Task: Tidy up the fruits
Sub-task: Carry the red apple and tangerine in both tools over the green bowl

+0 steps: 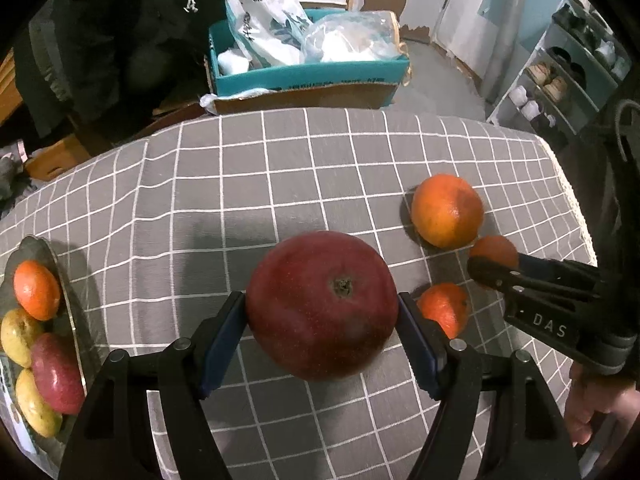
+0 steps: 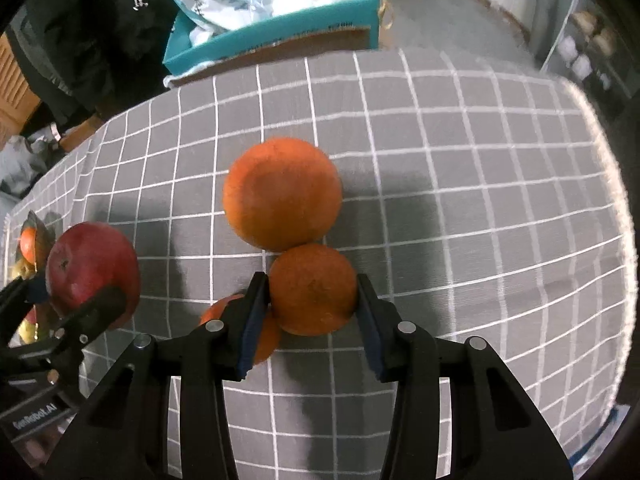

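A big dark-red apple [image 1: 322,304], stem end showing, sits clamped between the left gripper [image 1: 322,320] pads. A small mandarin [image 2: 313,289] is pinched in the right gripper [image 2: 313,300]. Just beyond it lies a larger orange [image 2: 282,196]; another mandarin [image 2: 256,332] lies under its left finger. Left of the left gripper, a plate [image 1: 74,312] holds a mandarin, yellow fruits and a red apple.

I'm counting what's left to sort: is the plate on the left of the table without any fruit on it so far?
No: in the left wrist view the plate already holds an orange, two yellow fruits and a red apple.
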### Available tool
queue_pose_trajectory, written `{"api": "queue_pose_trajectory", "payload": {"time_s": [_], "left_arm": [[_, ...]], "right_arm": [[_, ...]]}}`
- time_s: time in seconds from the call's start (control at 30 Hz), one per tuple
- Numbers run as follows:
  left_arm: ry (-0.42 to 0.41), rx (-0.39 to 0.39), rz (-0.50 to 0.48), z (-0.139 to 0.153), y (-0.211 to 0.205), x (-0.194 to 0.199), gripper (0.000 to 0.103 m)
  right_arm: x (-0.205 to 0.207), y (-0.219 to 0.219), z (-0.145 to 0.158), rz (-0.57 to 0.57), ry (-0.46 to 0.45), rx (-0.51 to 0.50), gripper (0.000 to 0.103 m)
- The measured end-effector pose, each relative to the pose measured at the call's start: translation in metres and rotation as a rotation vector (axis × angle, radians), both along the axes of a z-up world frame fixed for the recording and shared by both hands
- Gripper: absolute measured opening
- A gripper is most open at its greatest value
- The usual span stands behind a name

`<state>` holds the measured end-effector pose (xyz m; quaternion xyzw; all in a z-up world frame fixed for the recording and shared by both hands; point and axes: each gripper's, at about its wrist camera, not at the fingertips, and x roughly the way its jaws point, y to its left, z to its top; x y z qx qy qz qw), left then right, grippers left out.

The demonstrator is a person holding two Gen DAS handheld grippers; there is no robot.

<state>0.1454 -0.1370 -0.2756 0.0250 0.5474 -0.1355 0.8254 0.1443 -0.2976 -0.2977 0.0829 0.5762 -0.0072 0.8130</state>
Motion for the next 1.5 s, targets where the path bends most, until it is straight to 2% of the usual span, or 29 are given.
{"api": "queue_pose_trajectory", "payload": {"time_s": [0.3,0.8,1.5], "left_arm": [[-0.061,0.0,0.015,0.03,0.012,-0.013,0.076],[-0.167,-0.02,0.038,0.088,0.04,-0.041,0.076],[-0.301,-0.051,0.137,0.152,0.097,-0.078,0.076]], "right_arm": [[-0.022,0.006,0.043,0.023,-0.093,-0.09,0.043],[-0.043,0.036,0.116,0.075,-0.245,-0.105,0.043],[-0.068,0.078,0.178,0.152,-0.403,-0.103,0.043]]}}
